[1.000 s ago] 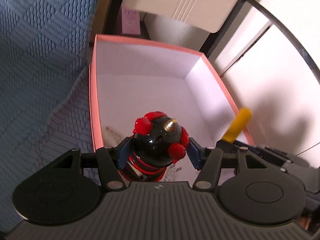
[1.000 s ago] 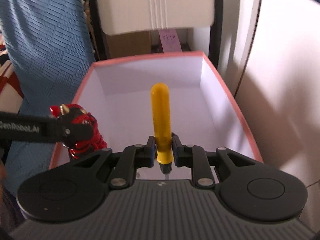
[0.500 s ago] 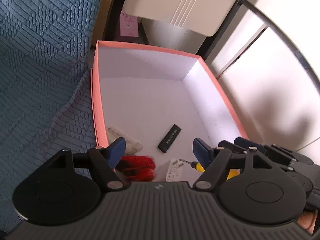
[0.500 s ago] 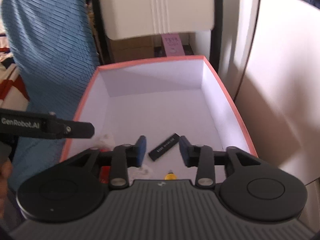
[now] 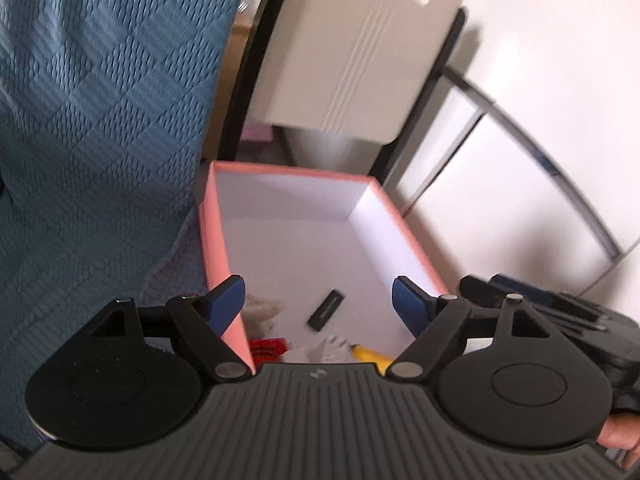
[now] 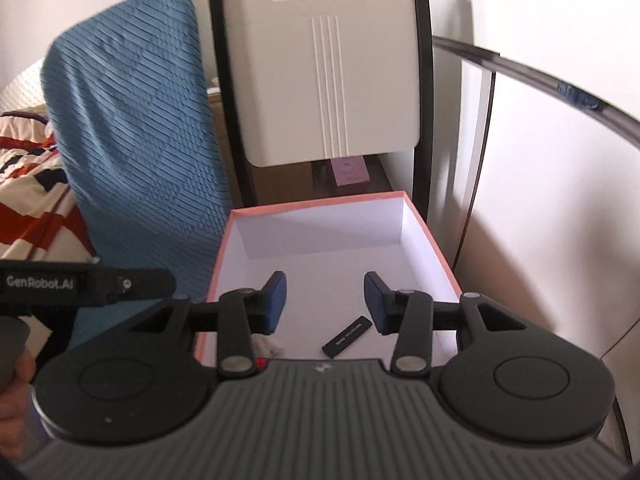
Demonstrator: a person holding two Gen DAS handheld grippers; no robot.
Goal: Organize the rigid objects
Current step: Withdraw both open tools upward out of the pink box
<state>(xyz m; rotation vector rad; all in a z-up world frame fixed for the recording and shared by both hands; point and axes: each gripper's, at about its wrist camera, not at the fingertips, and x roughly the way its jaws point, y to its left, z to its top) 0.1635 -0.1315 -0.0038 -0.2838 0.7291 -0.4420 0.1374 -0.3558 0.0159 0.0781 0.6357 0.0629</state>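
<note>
L claw (image 5: 318, 294): wide open, empty, above box (image 5: 208, 236)
R claw (image 6: 325, 300): open, empty
Box: black stick (image 6: 347, 336), red toy (image 5: 269, 349), yellow tool (image 5: 370, 356)

Left gripper (image 5: 319, 296): black housing with fine parallel ribbing, a small pale logo at its front edge, and two round black discs with recessed circles. Black linkage arms are pinned with silver rivets. Finger pads (image 5: 227, 295) are dark blue. Right gripper (image 6: 325, 302): identical build. White lettering "GenRobot.AI" marks the left unit's side. Bare skin of the left hand (image 6: 16, 380) shows behind it.
</note>
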